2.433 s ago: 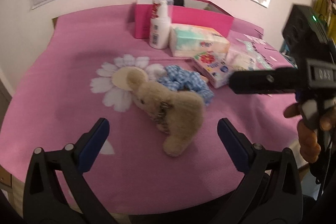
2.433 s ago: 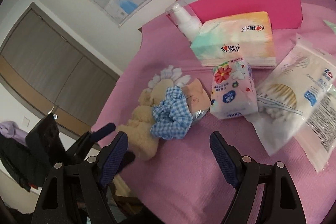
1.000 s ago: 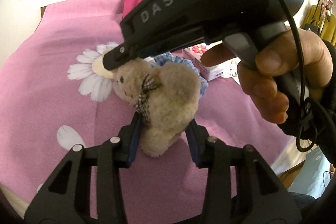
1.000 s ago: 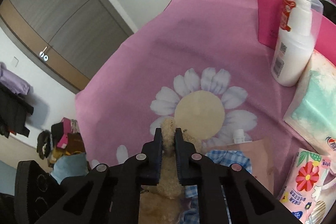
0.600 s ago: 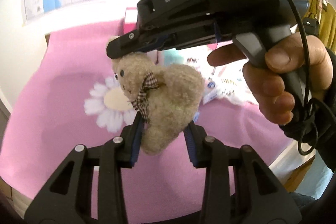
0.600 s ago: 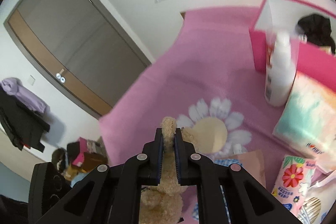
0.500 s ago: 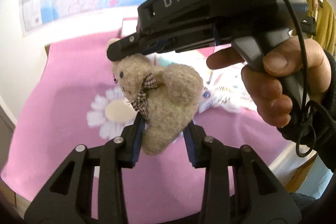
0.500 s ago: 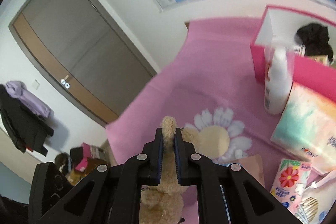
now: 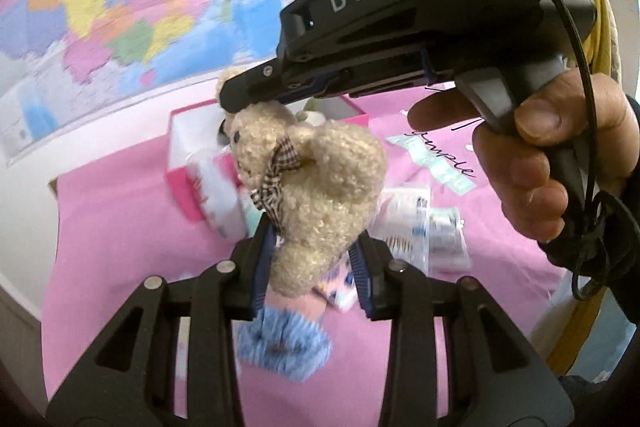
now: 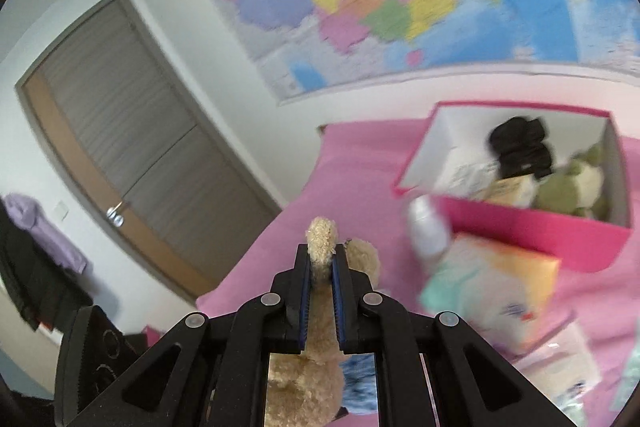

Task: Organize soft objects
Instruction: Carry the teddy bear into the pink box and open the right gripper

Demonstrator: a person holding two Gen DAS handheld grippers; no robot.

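light: bright, even | blur: motion-smeared background, both views | edges: fisheye bending, dark corners

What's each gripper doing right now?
Left gripper: shut on the teddy bear, at its lower body.
Right gripper: shut on the bear's ear.

We see a bed covered in a pink spread (image 9: 120,227). Near its far edge stands an open pink cardboard box (image 10: 520,227) (white inside), with a white plastic bottle (image 10: 428,231) and a pastel tissue pack (image 10: 492,291) just before it. A blue checked fabric scrunchie (image 9: 284,347) lies nearer the front edge.
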